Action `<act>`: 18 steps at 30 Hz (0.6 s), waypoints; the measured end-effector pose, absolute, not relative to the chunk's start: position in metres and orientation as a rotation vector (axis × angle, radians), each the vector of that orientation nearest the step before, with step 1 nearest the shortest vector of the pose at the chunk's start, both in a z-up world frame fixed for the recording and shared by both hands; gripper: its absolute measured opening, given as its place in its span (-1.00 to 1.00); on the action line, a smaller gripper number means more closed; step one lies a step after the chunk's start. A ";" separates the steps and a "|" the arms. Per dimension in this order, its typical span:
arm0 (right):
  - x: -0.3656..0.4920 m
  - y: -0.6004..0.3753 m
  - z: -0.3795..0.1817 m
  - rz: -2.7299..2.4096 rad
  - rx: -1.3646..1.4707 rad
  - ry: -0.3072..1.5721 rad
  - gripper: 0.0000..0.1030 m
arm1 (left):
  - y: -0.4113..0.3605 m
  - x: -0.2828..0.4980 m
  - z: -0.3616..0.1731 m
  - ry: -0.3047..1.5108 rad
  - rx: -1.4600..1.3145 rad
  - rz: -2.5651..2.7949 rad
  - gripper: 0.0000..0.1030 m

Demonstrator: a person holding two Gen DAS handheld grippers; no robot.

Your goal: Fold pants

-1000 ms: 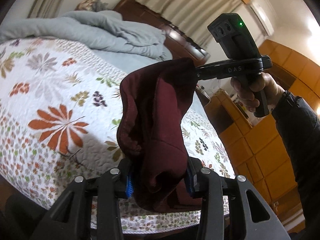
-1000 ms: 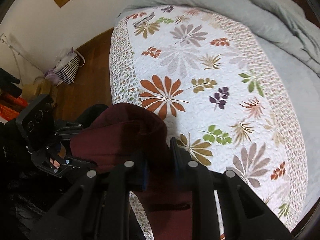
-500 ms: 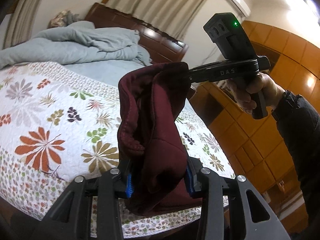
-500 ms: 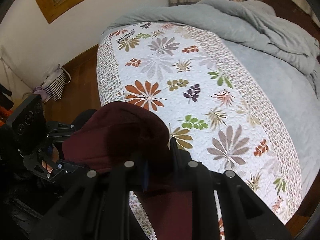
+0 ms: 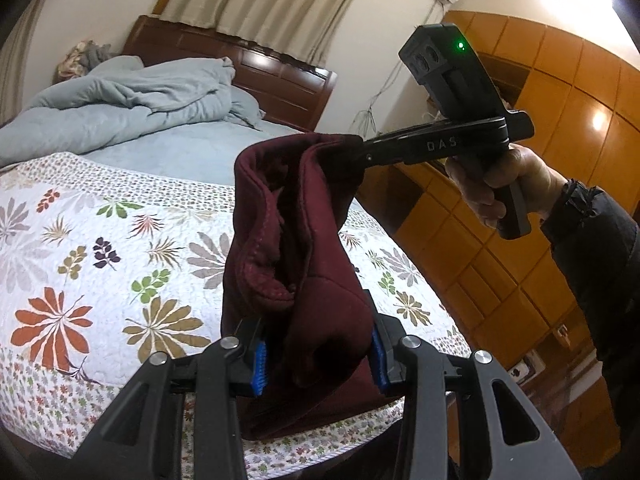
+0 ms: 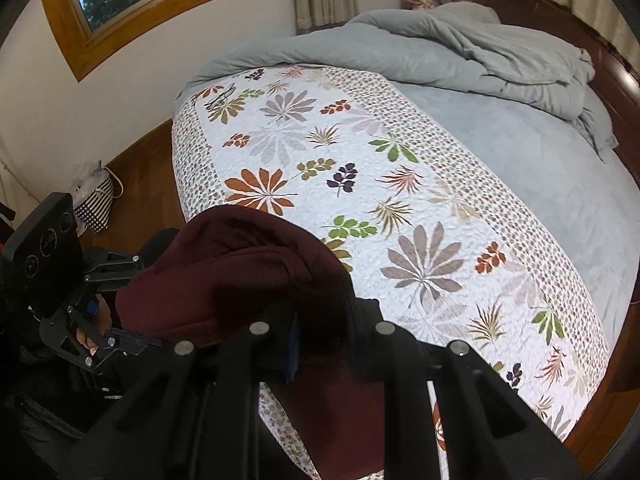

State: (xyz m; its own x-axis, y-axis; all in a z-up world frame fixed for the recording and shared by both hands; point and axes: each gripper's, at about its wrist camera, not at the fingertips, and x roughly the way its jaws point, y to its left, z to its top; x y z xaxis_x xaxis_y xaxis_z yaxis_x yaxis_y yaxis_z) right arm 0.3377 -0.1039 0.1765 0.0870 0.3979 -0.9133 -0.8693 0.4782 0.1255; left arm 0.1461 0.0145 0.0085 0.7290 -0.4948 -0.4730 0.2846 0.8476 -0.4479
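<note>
A bed (image 6: 540,184) fills most of both views, its foot half covered by a white quilt (image 6: 320,168) printed with leaves and flowers. A rumpled grey-blue duvet (image 5: 120,100) is heaped at the head end, toward 10 o'clock in the left wrist view, against a dark wooden headboard (image 5: 256,68). Orange wooden cabinets (image 5: 540,208) line the wall at 3 o'clock.

The maroon pants (image 5: 296,248) hang bunched in the air above the quilt's near edge, stretched between the two tools. The left tool (image 5: 318,360) is clamped on the lower part of the fabric, blue pads pressing it from both sides. The right tool (image 5: 360,150), seen at 1 o'clock from the left wrist, is clamped on the upper edge of the pants, with the person's hand (image 5: 500,184) around its handle. A striped bag (image 6: 96,204) sits on the wooden floor at 9 o'clock in the right wrist view.
</note>
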 end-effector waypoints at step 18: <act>0.337 -0.177 0.160 0.943 -0.442 1.118 -0.72 | -0.046 0.160 0.010 0.654 -0.286 -0.538 -0.24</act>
State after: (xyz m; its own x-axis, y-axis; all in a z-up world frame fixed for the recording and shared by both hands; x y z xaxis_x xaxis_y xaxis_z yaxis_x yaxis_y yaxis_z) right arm 0.3372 -0.1768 0.1604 0.1226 0.4140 -0.9020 -0.8191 0.5554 0.1436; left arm 0.1597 -0.0460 0.0101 0.6645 -0.5565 -0.4988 0.3817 0.8266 -0.4137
